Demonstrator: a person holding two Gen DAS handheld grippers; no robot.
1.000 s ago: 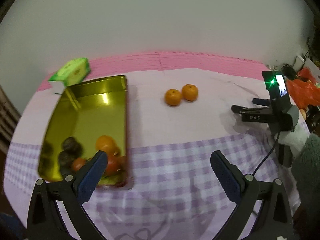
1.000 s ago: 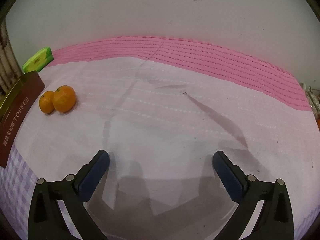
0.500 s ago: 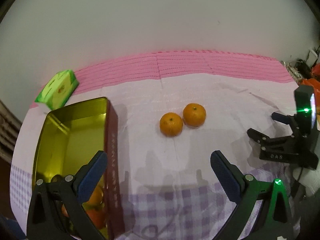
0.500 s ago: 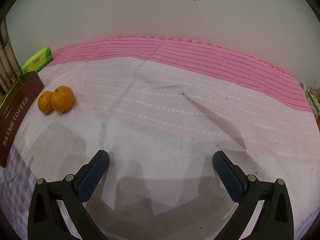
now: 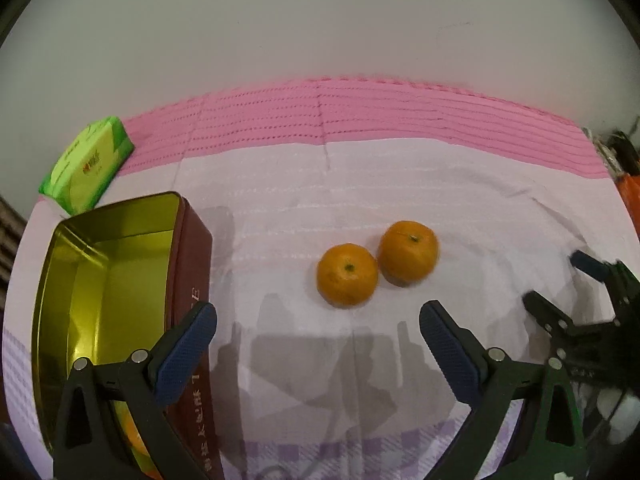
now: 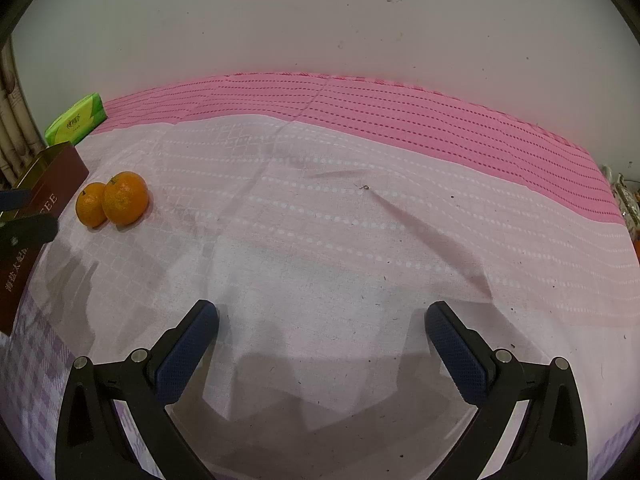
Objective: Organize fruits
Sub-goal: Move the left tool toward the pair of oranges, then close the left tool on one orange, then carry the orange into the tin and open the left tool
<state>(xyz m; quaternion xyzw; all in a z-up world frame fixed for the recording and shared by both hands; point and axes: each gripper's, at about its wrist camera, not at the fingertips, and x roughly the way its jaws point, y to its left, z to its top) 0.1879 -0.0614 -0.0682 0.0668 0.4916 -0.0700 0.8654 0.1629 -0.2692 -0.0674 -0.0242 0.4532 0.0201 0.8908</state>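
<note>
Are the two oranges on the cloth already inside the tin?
No, both oranges lie on the cloth, right of the tin.

Left gripper [image 5: 318,330]: black angular plastic arms, silver round screws at the joints, dark blue dimpled pads on the fingers [image 5: 188,350] | Right gripper [image 6: 322,332]: same build, black frame, silver screws, blue textured fingers [image 6: 456,354], a cable trailing near its body in the left wrist view

Soft, dim indoor light falls from above and behind, casting grey gripper shadows forward on the tablecloth [image 6: 320,240]. The gold tin [image 5: 108,264] glares yellow inside. Fisheye bends the edges into dark corners; the oranges [image 5: 347,274] look slightly blurred.
</note>
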